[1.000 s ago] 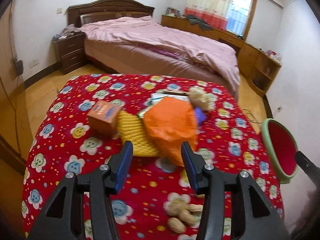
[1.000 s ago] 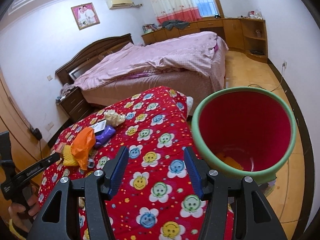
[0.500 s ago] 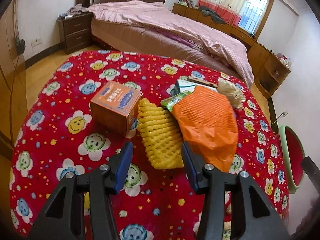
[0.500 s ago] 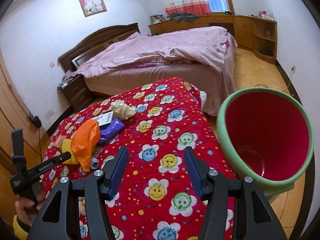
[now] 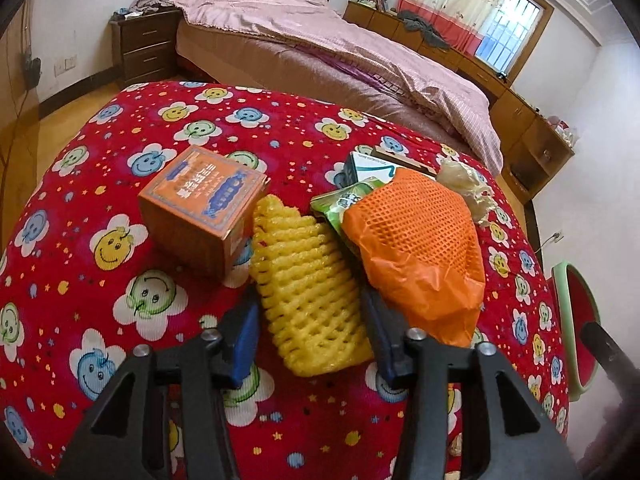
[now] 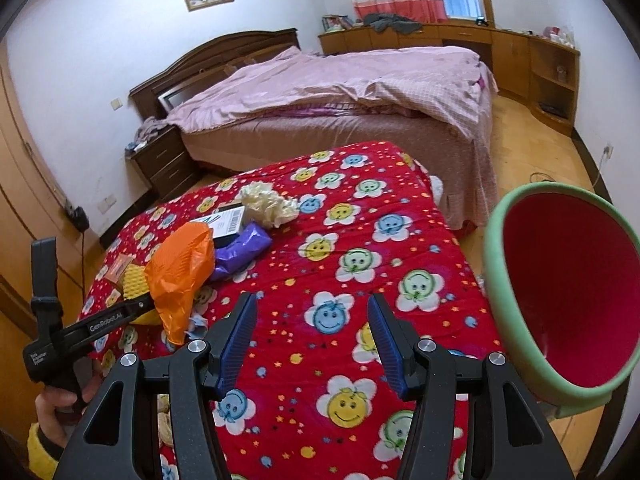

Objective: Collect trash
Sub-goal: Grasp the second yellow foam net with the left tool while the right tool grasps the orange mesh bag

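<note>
A yellow foam net (image 5: 308, 280) lies on the red flower-print tablecloth (image 5: 120, 152), and my left gripper (image 5: 308, 300) straddles its near end. The jaws are closing on the net, which fills the gap between the blue pads and is not squeezed. An orange net bag (image 5: 416, 248) lies against the yellow net on the right, an orange box (image 5: 200, 208) on the left. From the right wrist view, the left gripper (image 6: 136, 306) reaches under the orange bag (image 6: 180, 272). My right gripper (image 6: 313, 300) hovers open over bare cloth, nothing between its fingers.
A bin with a green rim (image 6: 496, 264) and red inside stands off the table's right edge, also seen as bin (image 5: 560, 308). A green packet (image 5: 344, 204), white box (image 5: 372, 170), crumpled paper (image 5: 460, 184) and purple wrapper (image 6: 244, 248) lie behind. A bed (image 5: 320, 40) stands beyond.
My left gripper came down and forward until the yellow net sat between its fingers, and the jaws narrowed. The right gripper swung left over the table; the bin slid to the picture's right.
</note>
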`<state>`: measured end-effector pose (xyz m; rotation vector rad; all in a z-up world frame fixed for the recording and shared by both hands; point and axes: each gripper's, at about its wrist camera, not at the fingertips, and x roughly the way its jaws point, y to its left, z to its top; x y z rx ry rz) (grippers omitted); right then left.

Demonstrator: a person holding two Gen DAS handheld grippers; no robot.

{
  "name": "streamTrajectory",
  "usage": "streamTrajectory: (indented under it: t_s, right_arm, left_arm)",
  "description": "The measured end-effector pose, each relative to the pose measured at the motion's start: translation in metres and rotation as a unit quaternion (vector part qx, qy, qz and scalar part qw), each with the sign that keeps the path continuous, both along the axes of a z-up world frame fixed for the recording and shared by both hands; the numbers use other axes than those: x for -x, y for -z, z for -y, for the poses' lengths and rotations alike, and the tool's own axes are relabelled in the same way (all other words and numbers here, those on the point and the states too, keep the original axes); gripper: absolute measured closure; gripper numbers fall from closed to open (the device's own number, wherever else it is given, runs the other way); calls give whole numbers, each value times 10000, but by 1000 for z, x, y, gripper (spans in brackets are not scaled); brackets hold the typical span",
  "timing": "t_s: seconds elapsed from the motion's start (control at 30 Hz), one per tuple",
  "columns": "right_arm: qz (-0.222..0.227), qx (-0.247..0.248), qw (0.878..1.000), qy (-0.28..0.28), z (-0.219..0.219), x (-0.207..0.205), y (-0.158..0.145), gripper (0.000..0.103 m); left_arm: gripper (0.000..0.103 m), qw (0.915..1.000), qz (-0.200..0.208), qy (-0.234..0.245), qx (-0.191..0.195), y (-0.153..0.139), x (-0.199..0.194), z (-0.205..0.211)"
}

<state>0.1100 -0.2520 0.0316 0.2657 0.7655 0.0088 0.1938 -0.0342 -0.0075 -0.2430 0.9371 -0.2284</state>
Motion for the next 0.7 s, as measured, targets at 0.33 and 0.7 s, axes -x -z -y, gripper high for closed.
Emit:
streamTrajectory:
  t_s: [0.33, 0.7]
  right_arm:
    - [35, 51, 9992, -406, -26, -16, -3, 44]
    - [-62, -43, 9955, -949, -70, -44, 6, 44]
  left_arm:
    - [91, 9992, 230, 125, 286, -21, 18, -10]
    - [91, 9981, 531, -324, 14, -39, 44, -40]
